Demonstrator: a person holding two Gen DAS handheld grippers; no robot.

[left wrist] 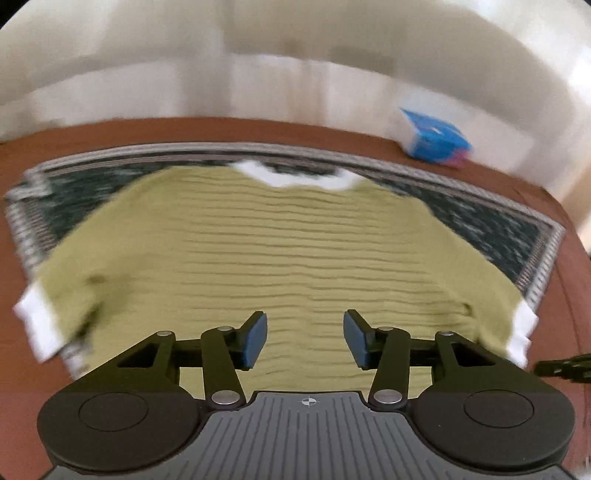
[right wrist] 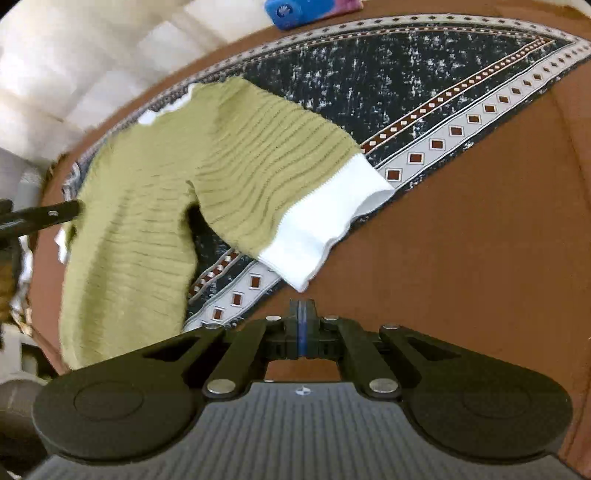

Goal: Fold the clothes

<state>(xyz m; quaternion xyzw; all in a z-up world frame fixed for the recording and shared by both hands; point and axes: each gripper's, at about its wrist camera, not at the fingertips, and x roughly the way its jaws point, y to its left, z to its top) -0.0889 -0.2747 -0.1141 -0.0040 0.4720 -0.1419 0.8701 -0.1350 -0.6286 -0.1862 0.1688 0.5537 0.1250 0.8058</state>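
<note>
An olive-green ribbed sweater (left wrist: 295, 243) with white collar and white cuffs lies spread flat on a dark patterned mat. In the left wrist view my left gripper (left wrist: 305, 339) is open and empty, above the sweater's lower middle. In the right wrist view the sweater (right wrist: 140, 221) lies to the left, its right sleeve ending in a white cuff (right wrist: 325, 225) that points toward me. My right gripper (right wrist: 303, 325) is shut and empty, just below the cuff's corner, over the brown surface. A finger of the left gripper (right wrist: 55, 214) shows at the far left by the sweater.
The dark mat (right wrist: 424, 92) with a diamond-pattern border lies on a brown surface (right wrist: 480, 258). A blue packet (left wrist: 436, 138) sits at the back right, also seen in the right wrist view (right wrist: 295, 11). White cushions (left wrist: 184, 85) line the back.
</note>
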